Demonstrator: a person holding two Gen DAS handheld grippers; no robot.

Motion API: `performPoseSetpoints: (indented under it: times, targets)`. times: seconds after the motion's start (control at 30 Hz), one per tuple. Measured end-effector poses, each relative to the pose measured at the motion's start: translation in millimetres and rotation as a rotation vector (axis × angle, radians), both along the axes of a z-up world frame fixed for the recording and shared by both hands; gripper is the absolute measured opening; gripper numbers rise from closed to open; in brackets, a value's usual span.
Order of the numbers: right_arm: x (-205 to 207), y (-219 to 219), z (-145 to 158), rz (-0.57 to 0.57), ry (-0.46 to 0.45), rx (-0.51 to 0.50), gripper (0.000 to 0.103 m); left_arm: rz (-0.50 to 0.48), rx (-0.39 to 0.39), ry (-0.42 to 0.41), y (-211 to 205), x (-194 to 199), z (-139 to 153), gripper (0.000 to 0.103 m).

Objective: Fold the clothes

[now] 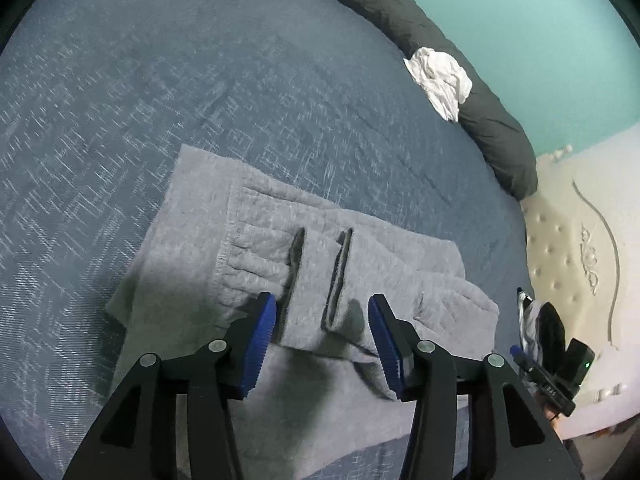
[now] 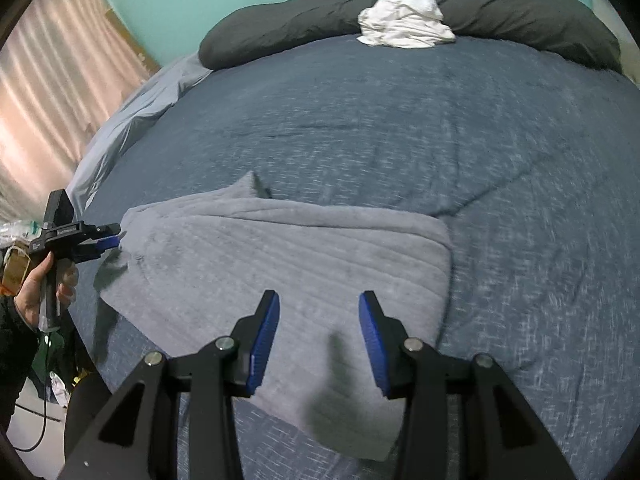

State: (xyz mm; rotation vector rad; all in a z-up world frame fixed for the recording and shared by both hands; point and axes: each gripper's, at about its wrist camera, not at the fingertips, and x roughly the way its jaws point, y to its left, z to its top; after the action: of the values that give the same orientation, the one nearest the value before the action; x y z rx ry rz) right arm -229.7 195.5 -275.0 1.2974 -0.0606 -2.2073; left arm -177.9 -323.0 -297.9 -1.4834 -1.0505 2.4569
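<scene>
Lying on the dark blue woven bedspread, the grey ribbed knit garment is already doubled over into a rough slab, and both claws hang just above it with nothing in them. The left claw stands with its blue pads parted, bare cloth showing between them; the right claw is likewise parted and empty. No pad presses on the fabric in either wrist view.

From the right wrist view, the garment's long axis runs across the picture, from the left claw at its left end to a rounded folded edge at the right. That left end looks looser, with a small peak of cloth sticking up at the far edge. The right claw sits over the near middle of the slab, so the folded right end lies ahead and to its right, while the ragged left end is plainly nearer the left claw.

In the left wrist view, a stitched hem and two dark slit-like strips run away from the camera, directly ahead of the claw.

A crumpled white cloth rests on the long dark grey pillow, well apart from the garment.

My judgement: the next fold likely turns on carrying one short end across to the other, along that long axis.
</scene>
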Motion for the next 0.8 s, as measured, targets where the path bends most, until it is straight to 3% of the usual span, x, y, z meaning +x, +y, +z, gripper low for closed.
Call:
performPoseSetpoints:
  times: [0.2,0.37,0.47,0.57,0.8]
  targets:
    - [-3,20,-4,-0.049,-0.011,-0.015,0.042,-0.002,0.001,-0.001,8,-4,-8,0.050]
    - [-7,37,-8,-0.092,-0.022,-0.014,0.042,-0.020,-0.048,0.018,11,-2,-1,0.021]
    - [-10,44,-11,-0.122,-0.031,-0.021,0.042,-0.040,-0.089,0.040,16,0,10,0.014]
    - [-11,48,-13,-0.145,-0.038,-0.026,0.042,-0.069,-0.127,0.075,23,1,22,0.011]
    - [-9,53,-11,-0.165,-0.040,-0.034,0.042,-0.088,-0.134,0.144,20,15,49,0.010]
